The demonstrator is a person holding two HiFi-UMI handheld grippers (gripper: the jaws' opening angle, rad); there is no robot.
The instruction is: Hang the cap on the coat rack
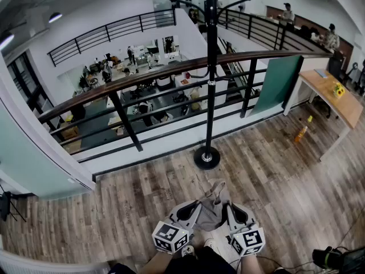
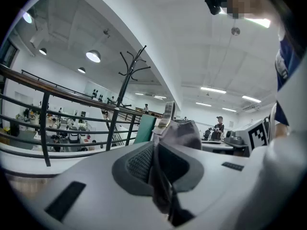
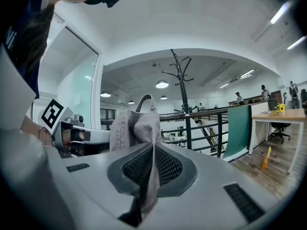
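Note:
A grey cap (image 1: 213, 205) hangs stretched between my two grippers, low in the head view and close to the person's feet. My left gripper (image 1: 193, 209) is shut on the cap's left edge, and its fabric (image 2: 163, 176) shows pinched between the jaws. The right gripper (image 1: 231, 210) is shut on the cap's other side (image 3: 136, 126), with cloth (image 3: 151, 176) clamped between the pads. The black coat rack (image 1: 211, 67) stands ahead on a round base (image 1: 206, 157). Its hooks (image 3: 180, 71) rise well above the cap. The coat rack (image 2: 125, 87) also shows in the left gripper view.
A black railing with a wooden handrail (image 1: 171, 73) runs behind the rack, with an open office floor below it. A wooden desk (image 1: 333, 96), a green panel (image 1: 279, 81) and an orange bottle (image 1: 301, 133) on the floor lie to the right. Cables (image 1: 331, 258) sit at the bottom right.

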